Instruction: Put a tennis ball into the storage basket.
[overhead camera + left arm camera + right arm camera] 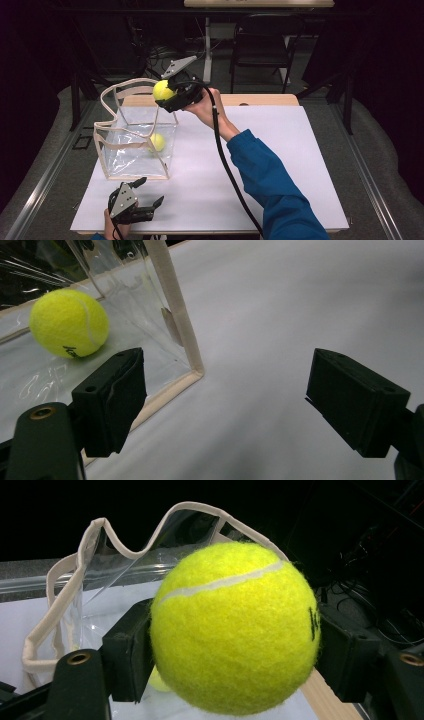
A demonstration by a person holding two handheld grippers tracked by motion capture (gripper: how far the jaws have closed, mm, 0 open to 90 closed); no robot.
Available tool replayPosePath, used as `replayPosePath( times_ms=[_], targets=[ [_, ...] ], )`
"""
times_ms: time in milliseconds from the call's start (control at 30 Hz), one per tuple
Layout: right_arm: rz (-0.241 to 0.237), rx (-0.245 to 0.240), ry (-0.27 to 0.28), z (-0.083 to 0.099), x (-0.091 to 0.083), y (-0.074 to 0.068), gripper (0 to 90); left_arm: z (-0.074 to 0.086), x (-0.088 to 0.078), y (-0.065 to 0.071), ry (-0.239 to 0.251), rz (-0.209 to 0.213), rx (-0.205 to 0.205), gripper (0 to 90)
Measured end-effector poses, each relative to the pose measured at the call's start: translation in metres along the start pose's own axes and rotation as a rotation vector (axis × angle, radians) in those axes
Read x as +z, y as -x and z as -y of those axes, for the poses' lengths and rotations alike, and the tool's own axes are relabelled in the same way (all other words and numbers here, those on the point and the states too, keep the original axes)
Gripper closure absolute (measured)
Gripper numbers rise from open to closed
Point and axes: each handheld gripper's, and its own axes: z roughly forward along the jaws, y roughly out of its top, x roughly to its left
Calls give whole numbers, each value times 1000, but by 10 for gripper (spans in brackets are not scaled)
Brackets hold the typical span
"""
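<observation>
White table (280, 165); dark room; black chair (262, 42)

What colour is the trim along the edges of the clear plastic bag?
Beige trim edges the clear plastic bag, clearest in the right gripper view.

I am working in what looks like a lab or recording studio: black curtains (30, 75) hang around a white-topped table (280, 165). At twelve o'clock beyond it I see a dark chair (262, 45), tangled cables (155, 50) on the floor and another light desk (257, 3).
</observation>
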Motion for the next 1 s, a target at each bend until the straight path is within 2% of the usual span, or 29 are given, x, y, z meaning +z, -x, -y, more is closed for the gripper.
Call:
replayPosePath(
  times_ms=[1000],
  targets=[
    [0, -16, 28, -12, 9, -9, 263, 0, -1, 0, 2, -1, 1, 161]
  ],
)
